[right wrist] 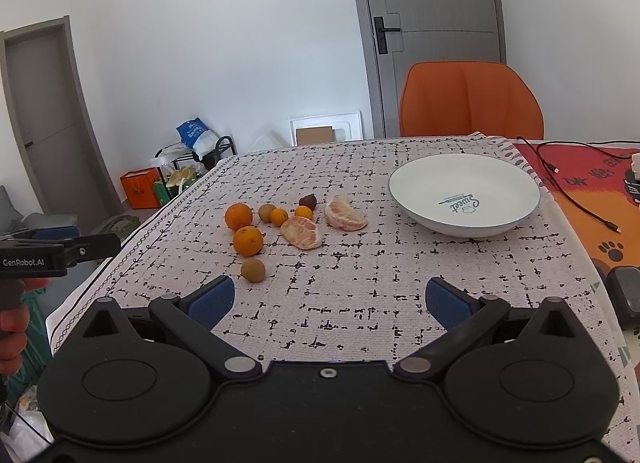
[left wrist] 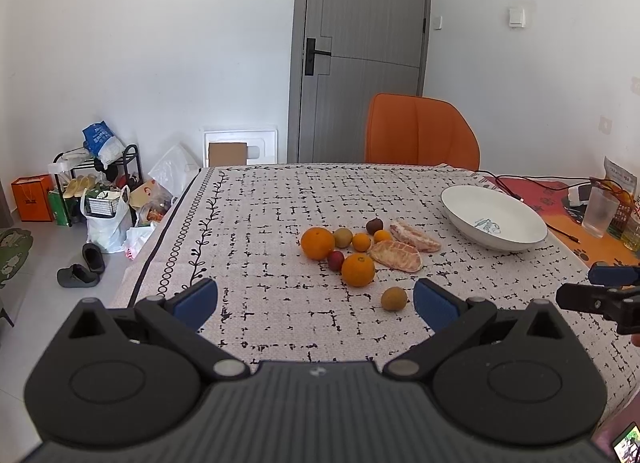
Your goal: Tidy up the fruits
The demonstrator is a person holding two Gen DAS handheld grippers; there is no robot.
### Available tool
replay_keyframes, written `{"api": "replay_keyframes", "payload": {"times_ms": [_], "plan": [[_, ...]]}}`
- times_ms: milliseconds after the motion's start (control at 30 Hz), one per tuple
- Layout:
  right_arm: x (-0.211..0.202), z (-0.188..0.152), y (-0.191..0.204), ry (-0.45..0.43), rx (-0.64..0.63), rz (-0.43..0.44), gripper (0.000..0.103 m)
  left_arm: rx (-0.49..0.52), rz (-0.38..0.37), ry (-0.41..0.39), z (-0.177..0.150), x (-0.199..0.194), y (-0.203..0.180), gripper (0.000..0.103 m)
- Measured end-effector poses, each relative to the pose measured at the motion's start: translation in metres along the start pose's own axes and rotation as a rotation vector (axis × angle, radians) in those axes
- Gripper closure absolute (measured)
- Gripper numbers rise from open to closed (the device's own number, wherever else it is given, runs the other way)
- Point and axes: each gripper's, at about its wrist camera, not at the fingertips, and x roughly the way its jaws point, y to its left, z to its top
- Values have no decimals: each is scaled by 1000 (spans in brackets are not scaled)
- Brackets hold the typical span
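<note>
Fruit lies in a cluster on the patterned tablecloth (left wrist: 280, 323): two large oranges (left wrist: 317, 243) (left wrist: 358, 269), two small oranges (left wrist: 361, 242), two brown-green fruits (left wrist: 394, 298) (left wrist: 343, 237), a red plum (left wrist: 336, 260), a dark fig (left wrist: 374, 225) and two peeled pomelo pieces (left wrist: 396, 255) (left wrist: 416, 237). An empty white bowl (left wrist: 494, 219) stands to their right, also in the right wrist view (right wrist: 464, 193). My left gripper (left wrist: 316, 303) is open and empty, near the front edge. My right gripper (right wrist: 330, 301) is open and empty, short of the fruit (right wrist: 248, 241).
An orange chair (left wrist: 420, 131) stands behind the table. An orange mat with black cables (right wrist: 576, 199), a glass (left wrist: 598, 213) and packets lie at the right. Bags, shoes and a rack (left wrist: 96, 191) crowd the floor at left.
</note>
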Motion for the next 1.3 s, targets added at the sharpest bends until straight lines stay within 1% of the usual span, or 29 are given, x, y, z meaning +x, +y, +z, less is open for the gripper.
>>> {"api": "replay_keyframes", "payload": {"times_ms": [767,900,1200,1300], "plan": [[3,1,0,7,-8,-10,0,3,-4,3,1,-1,-1,0],[1,1,0,-4,-7,-9,0,3,-3,2,2,-1,-2,0],[-2,2,-3,-16,-13,3,0,3,-8,2,2,-1,-2,0],[-2,0,-3,-21,-15,21,0,4,-15,1,2,1,-2,0]]}}
